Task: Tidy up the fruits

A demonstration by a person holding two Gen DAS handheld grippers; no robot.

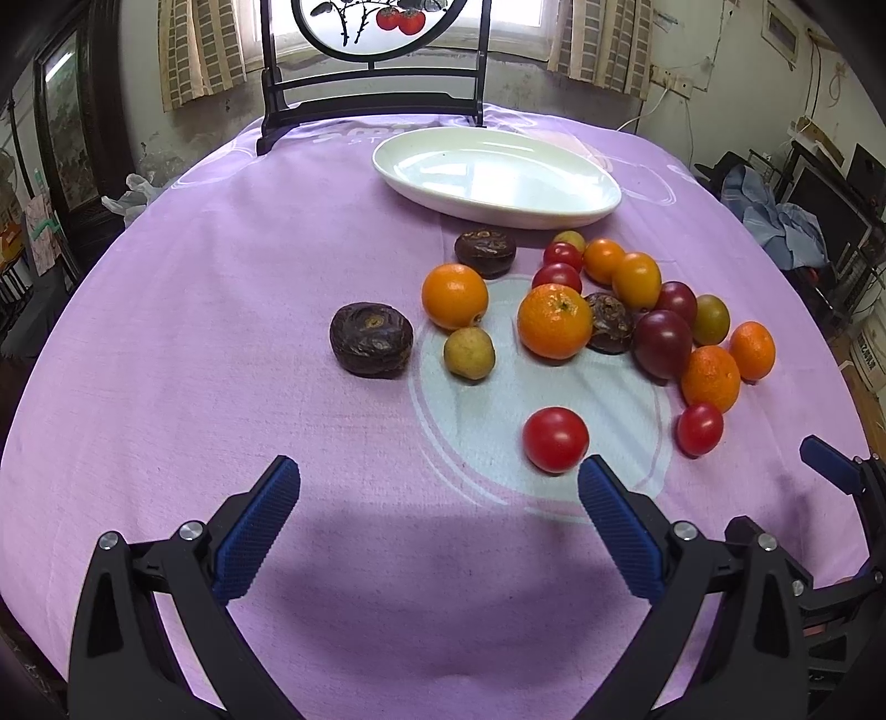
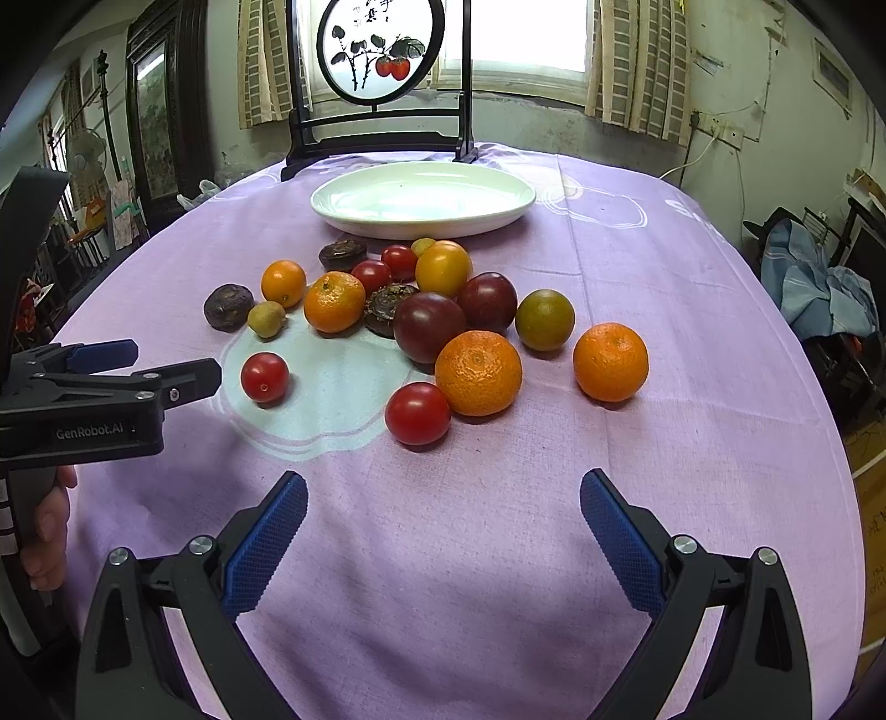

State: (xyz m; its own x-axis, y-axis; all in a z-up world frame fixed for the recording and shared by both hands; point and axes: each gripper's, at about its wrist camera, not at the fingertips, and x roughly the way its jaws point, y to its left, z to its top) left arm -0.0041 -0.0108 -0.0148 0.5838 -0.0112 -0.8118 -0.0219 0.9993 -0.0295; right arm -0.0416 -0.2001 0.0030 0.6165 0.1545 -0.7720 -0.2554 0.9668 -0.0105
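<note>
1. Left tool [image 1: 437, 487]: released, fingers spread wide, nothing between them, hovering low over the purple cloth of the worktop [image 1: 194, 343], near edge.
2. Right tool [image 2: 443, 498]: likewise released and empty, pointed toward the fruit pile.
3. Fruit: loose on the cloth, clustered just in front of the white oval plate [image 2: 332, 202], none on the plate yet. Plate bare, at the far side before a black-framed screen [image 2: 382, 50].
4. Nearest to the left tool: a red tomato [image 1: 555, 439], just beyond the tool's right fingertip, well clear of neighbours. Easy first pick by the look of it.
5. Nearest to the right tool: another red tomato [image 2: 417, 413], touching a mandarin [image 2: 478, 372]; a lone mandarin [image 2: 610, 361] stands apart to the right.
6. Handling, as a judgement: tomatoes light, smooth, thin-skinned, apt to roll or squirt out; best taken across the widest middle, with gentle closing only.
7. Mandarins: firmer, pebbled rind, better grip; hold at the equator, pads square to each side.
8. Dark wrinkled fruit [image 1: 371, 340]: flattened, likely soft and squashable; take across the flat sides, lightly.
9. Risk: nudging the packed centre of the pile could send round pieces rolling; outliers first seems safer.
</note>
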